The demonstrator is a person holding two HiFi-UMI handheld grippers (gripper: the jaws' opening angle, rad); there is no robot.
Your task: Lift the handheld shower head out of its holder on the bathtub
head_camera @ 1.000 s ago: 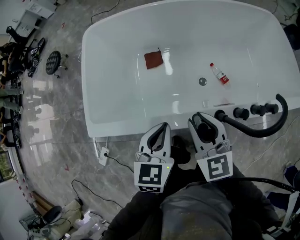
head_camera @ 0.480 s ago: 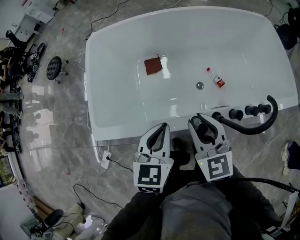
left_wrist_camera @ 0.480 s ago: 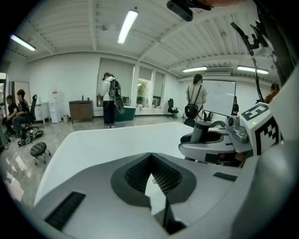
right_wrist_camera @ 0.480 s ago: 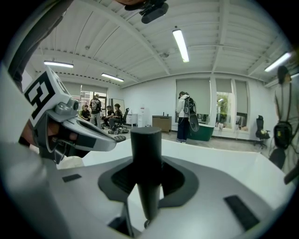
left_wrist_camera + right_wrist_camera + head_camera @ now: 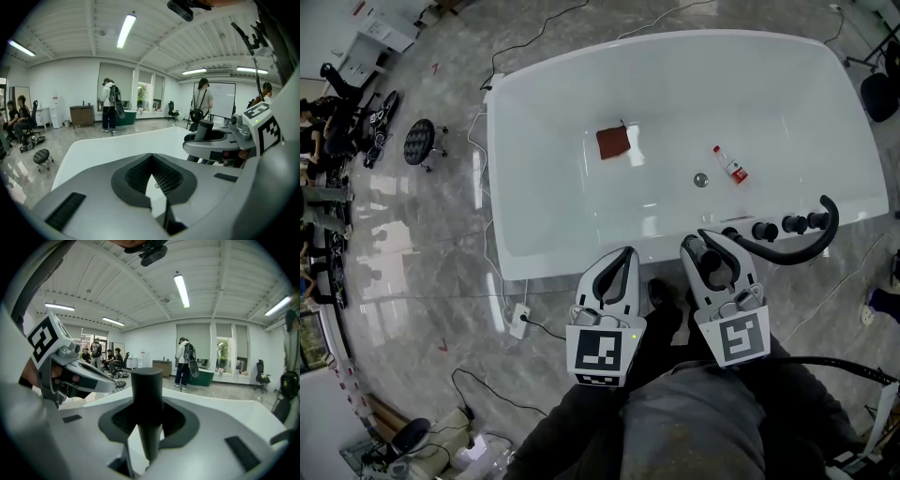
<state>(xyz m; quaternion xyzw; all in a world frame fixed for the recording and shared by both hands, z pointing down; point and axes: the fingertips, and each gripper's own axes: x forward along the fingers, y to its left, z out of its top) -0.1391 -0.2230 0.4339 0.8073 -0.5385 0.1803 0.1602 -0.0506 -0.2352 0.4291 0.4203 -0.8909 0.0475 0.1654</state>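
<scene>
The white bathtub [image 5: 544, 216] sits higher and smaller in the head view than a second ago. At its near rim, the right gripper [image 5: 710, 246] has its jaws pinching the upright black handle of the handheld shower head [image 5: 146, 399], beside the black knobs [image 5: 787, 225]. The left gripper [image 5: 623, 255] has its jaws pressed together on nothing.

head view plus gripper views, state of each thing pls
black cylindrical shower handle: upright, clamped in right gripper
right gripper: shut on the handle
left gripper: shut, empty
small clear red-labelled bottle: lying on its side in white bathtub
dark red cloth: lying flat in tub
</scene>
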